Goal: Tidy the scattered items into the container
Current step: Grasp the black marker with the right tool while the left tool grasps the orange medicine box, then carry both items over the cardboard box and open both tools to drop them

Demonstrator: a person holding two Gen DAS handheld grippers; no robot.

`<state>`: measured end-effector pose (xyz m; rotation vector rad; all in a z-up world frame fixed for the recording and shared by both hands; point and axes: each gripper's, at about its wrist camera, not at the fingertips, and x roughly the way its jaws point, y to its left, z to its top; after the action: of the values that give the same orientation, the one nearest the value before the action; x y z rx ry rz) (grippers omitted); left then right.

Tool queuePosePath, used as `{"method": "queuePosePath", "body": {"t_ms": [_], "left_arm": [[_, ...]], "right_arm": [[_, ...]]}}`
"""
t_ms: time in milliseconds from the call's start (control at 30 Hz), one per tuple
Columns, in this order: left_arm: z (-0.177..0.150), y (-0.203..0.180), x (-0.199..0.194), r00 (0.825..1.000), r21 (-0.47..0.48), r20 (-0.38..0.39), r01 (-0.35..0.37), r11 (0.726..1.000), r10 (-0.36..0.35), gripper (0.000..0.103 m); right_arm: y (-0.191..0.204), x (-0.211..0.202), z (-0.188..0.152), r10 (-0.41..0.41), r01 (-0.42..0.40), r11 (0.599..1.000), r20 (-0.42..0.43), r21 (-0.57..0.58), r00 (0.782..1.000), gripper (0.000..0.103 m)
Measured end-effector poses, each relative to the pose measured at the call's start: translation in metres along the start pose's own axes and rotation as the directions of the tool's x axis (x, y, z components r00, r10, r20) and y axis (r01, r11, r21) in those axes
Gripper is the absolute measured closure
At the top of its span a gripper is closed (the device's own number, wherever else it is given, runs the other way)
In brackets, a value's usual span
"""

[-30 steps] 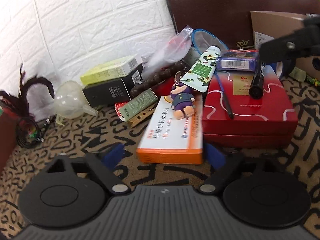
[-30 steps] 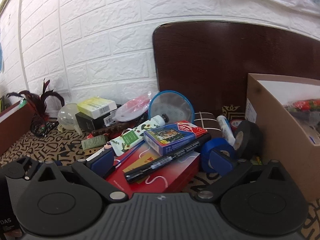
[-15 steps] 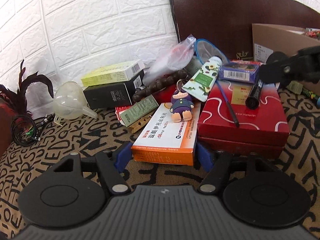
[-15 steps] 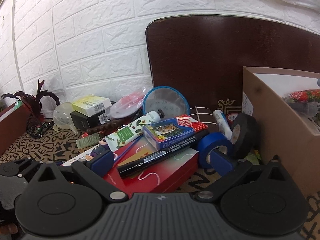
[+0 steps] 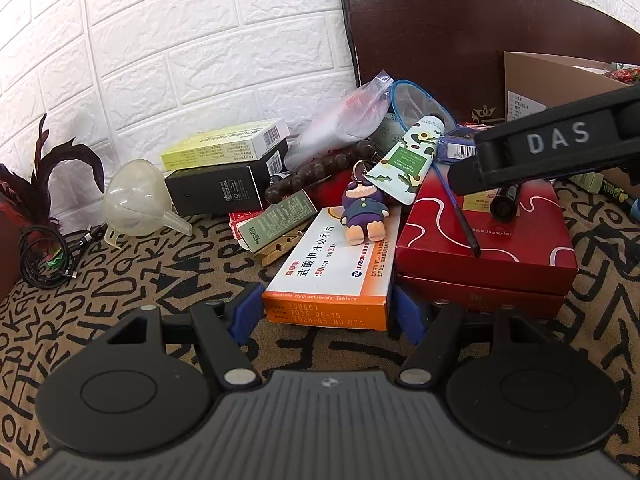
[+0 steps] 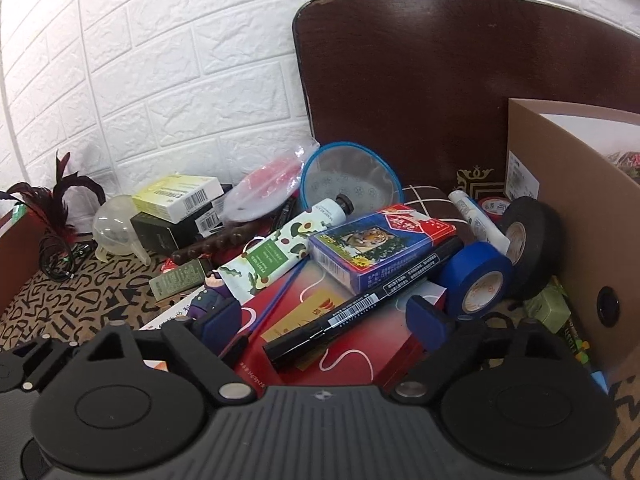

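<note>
My left gripper [image 5: 326, 312] is open, its blue pads on either side of the near end of an orange and white medicine box [image 5: 340, 272]; contact is unclear. A purple figurine keychain [image 5: 362, 210] lies on that box. My right gripper [image 6: 326, 320] is open above a red box [image 6: 320, 344], straddling a black marker [image 6: 360, 304] that lies on it. A blue card pack [image 6: 380, 244] and an avocado-print tube [image 6: 288, 248] rest on the red box too. The cardboard container [image 6: 572, 216] stands at the right.
Blue tape [image 6: 476, 280] and black tape [image 6: 528, 240] lean by the container. A yellow box on a black box [image 5: 224, 168], a clear funnel [image 5: 136, 200], brown beads [image 5: 316, 172], a blue sieve [image 6: 348, 176], cables [image 5: 44, 256] and feathers lie on the patterned cloth by the brick wall.
My left gripper has moved forward until its pads flank the medicine box end. My right gripper has moved in lower over the red box and now crosses the left view.
</note>
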<state>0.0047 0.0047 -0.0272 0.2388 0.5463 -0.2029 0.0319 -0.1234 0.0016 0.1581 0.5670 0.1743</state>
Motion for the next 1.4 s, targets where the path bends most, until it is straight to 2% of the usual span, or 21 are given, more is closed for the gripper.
{"method": "queuePosePath", "body": {"t_ms": [33, 100, 200, 367, 633, 867, 1067, 1400], "left_arm": [[0.0, 0.0, 0.001, 1.0, -0.001, -0.001, 0.002, 1.0, -0.002, 0.033], [0.0, 0.001, 0.002, 1.0, 0.0, -0.002, 0.007, 1.0, -0.007, 0.033], [0.001, 0.001, 0.002, 1.0, 0.004, 0.001, 0.008, 1.0, -0.008, 0.033], [0.0, -0.002, 0.005, 1.0, 0.03, -0.011, -0.008, 1.0, 0.008, 0.033], [0.0, -0.002, 0.006, 1.0, 0.024, -0.019, -0.007, 1.0, 0.008, 0.033], [0.0, -0.003, 0.007, 1.0, 0.027, -0.022, -0.013, 1.0, 0.013, 0.033], [0.001, 0.007, -0.015, 0.999, -0.006, 0.054, -0.001, 1.0, 0.001, 0.034], [0.01, 0.027, -0.068, 0.989, -0.022, 0.144, -0.025, 0.999, 0.028, 0.035]], "right_arm": [[0.001, 0.0, 0.0, -0.003, 0.003, 1.0, 0.003, 0.002, 1.0, 0.025], [0.005, 0.002, 0.0, -0.024, 0.024, 1.0, 0.002, -0.011, 1.0, 0.027], [0.006, 0.003, 0.0, -0.058, 0.059, 0.998, 0.005, -0.006, 0.998, 0.039], [-0.007, 0.001, 0.003, -0.092, 0.093, 0.995, -0.007, 0.021, 0.996, 0.071], [-0.034, -0.014, -0.003, -0.121, 0.12, 0.993, -0.044, -0.022, 0.992, 0.09], [-0.035, -0.013, -0.001, -0.119, 0.116, 0.992, -0.04, -0.057, 0.992, 0.09], [-0.032, -0.027, 0.0, -0.089, 0.087, 0.991, -0.018, -0.101, 0.996, 0.09], [-0.016, -0.057, 0.003, -0.041, 0.044, 0.985, 0.023, -0.165, 0.999, 0.09]]}}
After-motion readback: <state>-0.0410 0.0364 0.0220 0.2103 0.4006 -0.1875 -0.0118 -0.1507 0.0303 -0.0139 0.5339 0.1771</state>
